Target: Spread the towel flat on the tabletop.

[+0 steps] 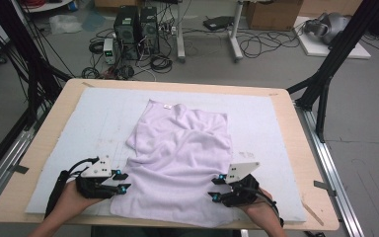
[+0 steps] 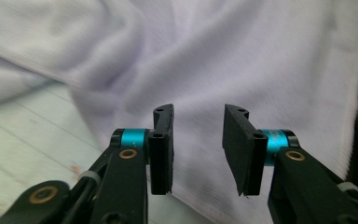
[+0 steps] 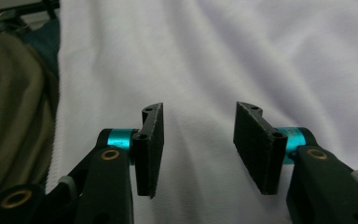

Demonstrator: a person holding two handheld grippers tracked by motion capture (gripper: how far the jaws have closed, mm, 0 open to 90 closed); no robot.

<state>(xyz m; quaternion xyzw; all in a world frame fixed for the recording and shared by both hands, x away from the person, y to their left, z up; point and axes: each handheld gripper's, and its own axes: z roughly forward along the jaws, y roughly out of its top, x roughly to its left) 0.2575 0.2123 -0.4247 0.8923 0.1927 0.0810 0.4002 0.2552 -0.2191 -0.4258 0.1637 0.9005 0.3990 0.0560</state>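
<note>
A pale lilac towel (image 1: pixel 177 163) lies rumpled on the white mat, its near edge hanging toward the table's front. My left gripper (image 1: pixel 122 181) sits at the towel's near left edge, jaws parted with nothing between the pads. In the left gripper view the left gripper (image 2: pixel 198 149) hovers just over the towel (image 2: pixel 223 70) beside its hem. At the towel's near right edge my right gripper (image 1: pixel 216 188) is open too. The right gripper (image 3: pixel 200 149) in its own view stands over smooth cloth of the towel (image 3: pixel 223 60), pads apart from it.
The white mat (image 1: pixel 256 123) covers most of the wooden table (image 1: pixel 303 163). Black frame posts (image 1: pixel 325 84) stand at both sides. Computer towers (image 1: pixel 135 29), cables and boxes are on the floor behind. A person's olive sleeve (image 3: pixel 9 116) is at the left of the right gripper view.
</note>
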